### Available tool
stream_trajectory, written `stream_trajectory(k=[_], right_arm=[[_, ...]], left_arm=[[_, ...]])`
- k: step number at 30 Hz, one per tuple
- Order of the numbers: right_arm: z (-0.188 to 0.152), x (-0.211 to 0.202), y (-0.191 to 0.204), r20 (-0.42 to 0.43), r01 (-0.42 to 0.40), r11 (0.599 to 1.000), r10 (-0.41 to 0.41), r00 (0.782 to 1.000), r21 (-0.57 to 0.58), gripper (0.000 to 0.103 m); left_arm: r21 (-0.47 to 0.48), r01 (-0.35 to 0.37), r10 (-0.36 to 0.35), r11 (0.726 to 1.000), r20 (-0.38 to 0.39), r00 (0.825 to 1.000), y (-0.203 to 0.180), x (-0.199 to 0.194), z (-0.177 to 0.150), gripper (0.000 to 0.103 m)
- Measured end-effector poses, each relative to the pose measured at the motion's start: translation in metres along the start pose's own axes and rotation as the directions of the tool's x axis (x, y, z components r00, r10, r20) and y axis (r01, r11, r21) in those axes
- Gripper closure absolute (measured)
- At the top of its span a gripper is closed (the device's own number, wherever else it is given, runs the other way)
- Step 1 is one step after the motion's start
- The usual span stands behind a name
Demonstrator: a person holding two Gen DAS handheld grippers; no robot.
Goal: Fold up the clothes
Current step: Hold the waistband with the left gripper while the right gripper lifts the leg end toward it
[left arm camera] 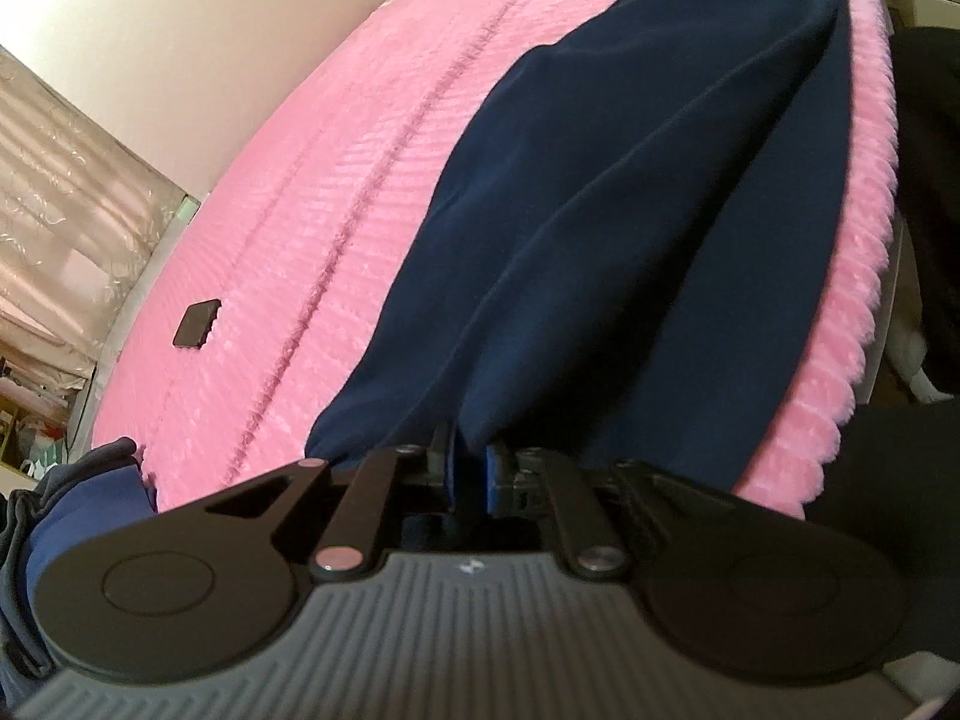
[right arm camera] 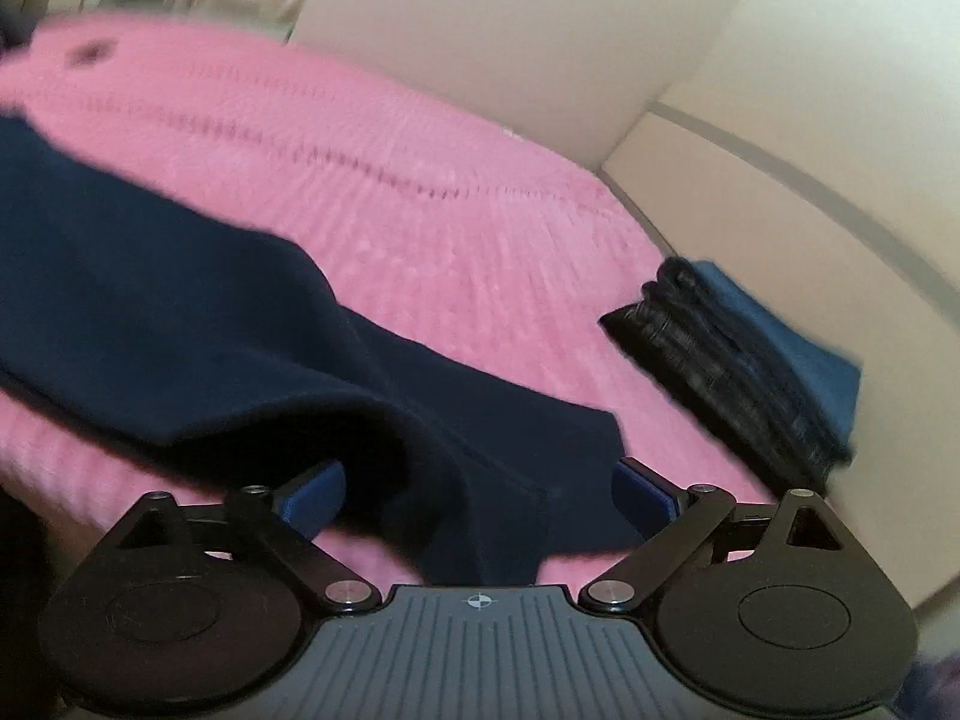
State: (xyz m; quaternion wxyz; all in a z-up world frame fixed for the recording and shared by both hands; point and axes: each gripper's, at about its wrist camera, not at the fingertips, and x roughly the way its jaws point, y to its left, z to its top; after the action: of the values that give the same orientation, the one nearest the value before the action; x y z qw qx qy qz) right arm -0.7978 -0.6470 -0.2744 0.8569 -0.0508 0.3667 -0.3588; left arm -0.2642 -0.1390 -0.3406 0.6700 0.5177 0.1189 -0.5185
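Navy garment [left arm camera: 600,252] lies spread across the pink blanket [left arm camera: 336,192] on the bed, running lengthwise near the blanket's scalloped edge w/ long soft folds down its middle. Left gripper [left arm camera: 471,474] is clenched on the garment's near end: jaws nearly together, a pinch of navy cloth caught between the blue pads, fabric fanning out from that pinch. In the right wrist view the same garment [right arm camera: 180,312] stretches from upper left toward the tool, its near end humped up in a loose fold. Right gripper [right arm camera: 477,495] is released: jaws wide apart, blue pads well clear on either side; the cloth's corner lies between them and over the tool's front, but the pads don't press on it. A small dark square thing [left arm camera: 197,324] sits on the blanket, left of the garment, apart from it. More bluish cloth [left arm camera: 78,516] is bunched at the blanket's near-left edge; can't tell what piece it is. On the right side of the bed, well apart from the navy garment, a folded stack [right arm camera: 738,354] rests on the blanket: dark ribbed piece w/ a teal one against its far side. Pale wall [right arm camera: 540,30] behind the bed. Right wrist view is blurred.
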Motion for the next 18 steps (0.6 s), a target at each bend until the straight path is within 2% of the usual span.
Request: stream_trajectory(k=[2,3,4,5,6,8,10,11,12,14,16,18], right_arm=[[-0.010,-0.006,-0.010,-0.019,-0.008,0.989,0.011,1.000,0.149,0.008],[-0.016,-0.009,-0.017,-0.024,-0.022,0.968,0.029,0.999,0.251,0.008],[-0.022,-0.010,-0.026,-0.024,-0.045,0.926,0.058,0.998,0.374,0.008],[-0.030,-0.011,-0.035,-0.004,-0.084,0.851,0.100,0.995,0.518,0.008],[-0.042,-0.010,-0.044,0.040,-0.137,0.729,0.148,0.988,0.670,0.008],[-0.065,-0.007,-0.060,0.150,-0.227,0.422,0.208,0.967,0.878,0.008],[-0.085,0.003,-0.069,0.255,-0.286,0.131,0.209,0.944,0.949,0.008],[-0.093,0.010,-0.072,0.282,-0.292,0.026,0.191,0.940,0.956,0.008],[-0.097,0.016,-0.076,0.293,-0.290,-0.040,0.176,0.940,0.956,0.008],[-0.101,0.026,-0.085,0.297,-0.280,-0.123,0.153,0.943,0.952,0.009],[-0.104,0.035,-0.094,0.294,-0.269,-0.168,0.146,0.945,0.948,0.028],[-0.103,0.042,-0.101,0.262,-0.233,-0.179,0.161,0.951,0.956,0.061]], left_arm=[[0.003,0.002,-0.002,1.000,0.001,1.000,-0.003,-0.004,0.000,0.095],[0.000,0.006,-0.006,1.000,0.000,1.000,-0.003,-0.005,0.001,0.095],[-0.003,0.009,-0.009,1.000,-0.001,1.000,-0.004,-0.007,0.001,0.095],[-0.005,0.012,-0.012,1.000,-0.002,1.000,-0.003,-0.009,0.001,0.095],[-0.005,0.014,-0.014,1.000,-0.005,1.000,-0.002,-0.009,0.001,0.095],[-0.008,0.018,-0.018,1.000,-0.010,1.000,-0.002,-0.009,0.002,0.095],[-0.008,0.020,-0.020,1.000,-0.017,1.000,-0.001,-0.008,0.003,0.095],[-0.004,0.020,-0.020,1.000,-0.022,1.000,-0.001,-0.007,0.004,0.095],[0.001,0.020,-0.020,1.000,-0.026,0.999,-0.001,-0.007,0.005,0.095],[0.010,0.021,-0.020,1.000,-0.034,0.999,-0.001,-0.007,0.006,0.095],[0.010,0.021,-0.020,1.000,-0.038,0.999,-0.001,-0.007,0.006,0.095],[0.008,0.021,-0.021,1.000,-0.043,0.999,-0.001,-0.006,0.006,0.095]])
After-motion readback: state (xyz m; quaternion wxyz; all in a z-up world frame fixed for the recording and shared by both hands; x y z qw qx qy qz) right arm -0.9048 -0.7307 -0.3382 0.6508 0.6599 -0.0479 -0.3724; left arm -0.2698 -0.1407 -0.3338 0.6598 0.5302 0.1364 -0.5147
